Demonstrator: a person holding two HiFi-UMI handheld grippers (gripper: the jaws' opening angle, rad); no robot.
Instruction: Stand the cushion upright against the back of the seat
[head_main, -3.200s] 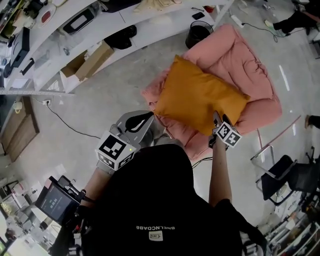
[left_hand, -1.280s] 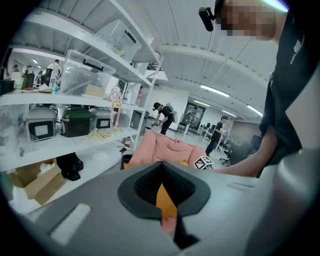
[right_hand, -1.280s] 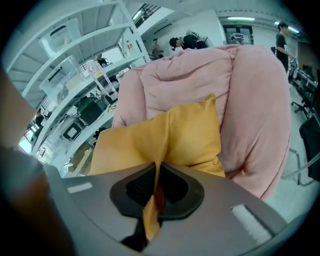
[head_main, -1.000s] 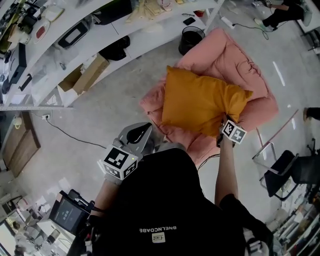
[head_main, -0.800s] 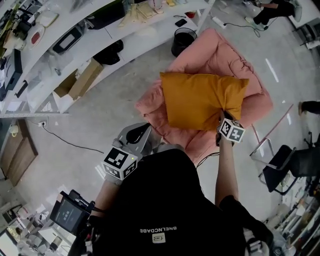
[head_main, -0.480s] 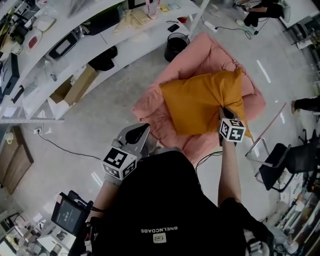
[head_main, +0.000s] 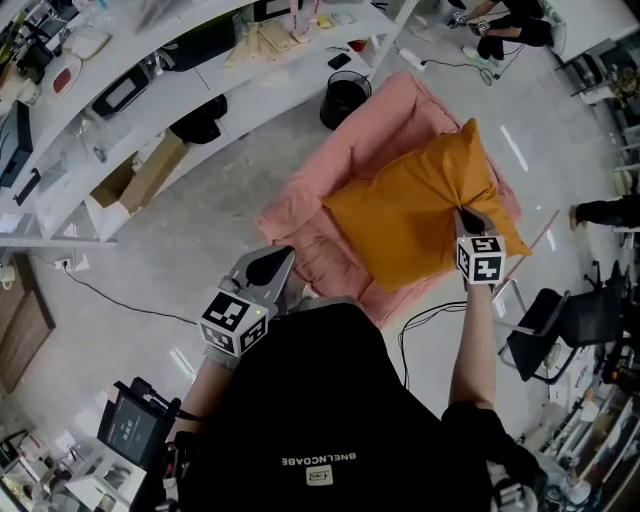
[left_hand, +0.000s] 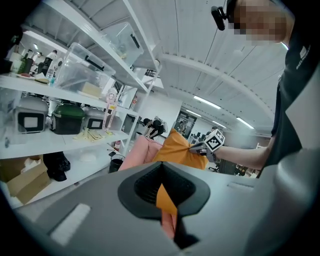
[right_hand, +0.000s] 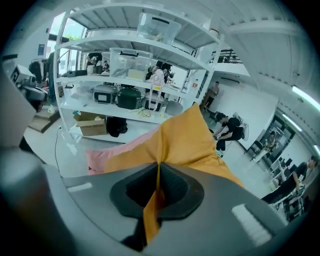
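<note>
Over the seat (head_main: 300, 215), the cushion (head_main: 410, 220) is pinched thinly by the right tongs (head_main: 466, 215) (left tongs (head_main: 272, 262) closed, empty); it could be dropped.

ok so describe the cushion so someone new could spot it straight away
Find the big pink seat on the grey floor beside the white shelves. Over it is the cushion, pinched at one edge by the right gripper. It is the only mustard-orange thing there.

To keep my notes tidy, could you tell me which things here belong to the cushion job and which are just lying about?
In the job: orange cushion, pink seat, right gripper clamped on the cushion.
Lying about: black bin, cardboard box, black chair.
</note>
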